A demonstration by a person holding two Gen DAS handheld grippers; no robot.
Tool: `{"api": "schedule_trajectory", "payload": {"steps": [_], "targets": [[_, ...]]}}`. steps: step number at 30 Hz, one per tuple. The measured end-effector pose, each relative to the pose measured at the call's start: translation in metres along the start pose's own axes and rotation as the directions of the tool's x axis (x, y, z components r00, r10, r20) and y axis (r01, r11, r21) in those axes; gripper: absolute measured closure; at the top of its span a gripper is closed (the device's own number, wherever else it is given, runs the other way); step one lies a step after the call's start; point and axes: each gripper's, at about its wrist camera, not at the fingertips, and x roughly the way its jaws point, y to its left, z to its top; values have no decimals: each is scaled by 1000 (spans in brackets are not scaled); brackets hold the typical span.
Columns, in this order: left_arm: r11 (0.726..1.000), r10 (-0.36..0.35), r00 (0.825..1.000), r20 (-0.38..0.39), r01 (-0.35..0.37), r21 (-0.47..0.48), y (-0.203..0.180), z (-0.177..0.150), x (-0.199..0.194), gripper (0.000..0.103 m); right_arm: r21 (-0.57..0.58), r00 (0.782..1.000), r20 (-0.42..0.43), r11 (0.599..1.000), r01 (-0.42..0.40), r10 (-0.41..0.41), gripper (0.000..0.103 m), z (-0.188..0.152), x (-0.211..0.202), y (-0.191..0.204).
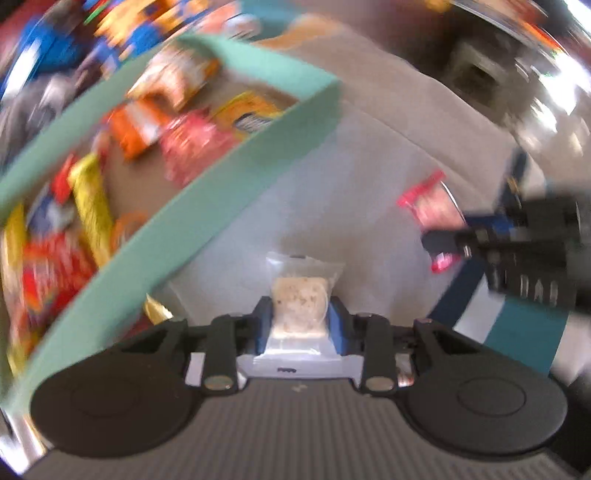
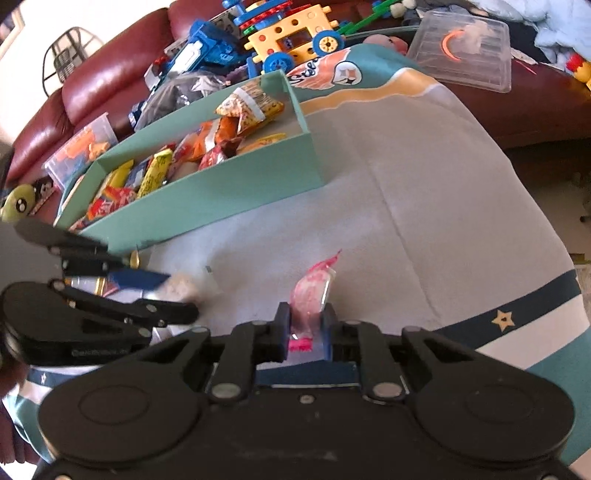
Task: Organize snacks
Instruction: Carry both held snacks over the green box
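Snacks in both tongs: left gripper (image 1: 299, 314) pinches a clear-wrapped cookie (image 1: 300, 301) at frame centre, right gripper (image 2: 306, 325) clamps a pink candy packet (image 2: 308, 293) — light, crinkly, slippery film; grab mid-body. Teal box (image 2: 221, 188) waits upper left.

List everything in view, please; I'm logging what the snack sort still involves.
box: one, teal, on the cloth, upper left
snack packets: many, red, yellow and orange, inside the box
pale snack: one, clear wrapper, in the left tongs
pink snack: one, pink and clear wrapper, in the right tongs
cloth: one, grey with teal border, under everything
sofa: one, dark red, behind
toys: several, yellow and blue, on the sofa
left tongs: shut on pale snack
right tongs: shut on pink snack
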Motion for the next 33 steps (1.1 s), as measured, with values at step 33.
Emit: {"api": "schedule_trajectory", "payload": {"steps": [33], "targets": [[982, -45, 990, 133, 69, -177, 23, -24, -25, 72, -72, 998, 13, 996, 60, -59, 78, 17, -4, 18]]}}
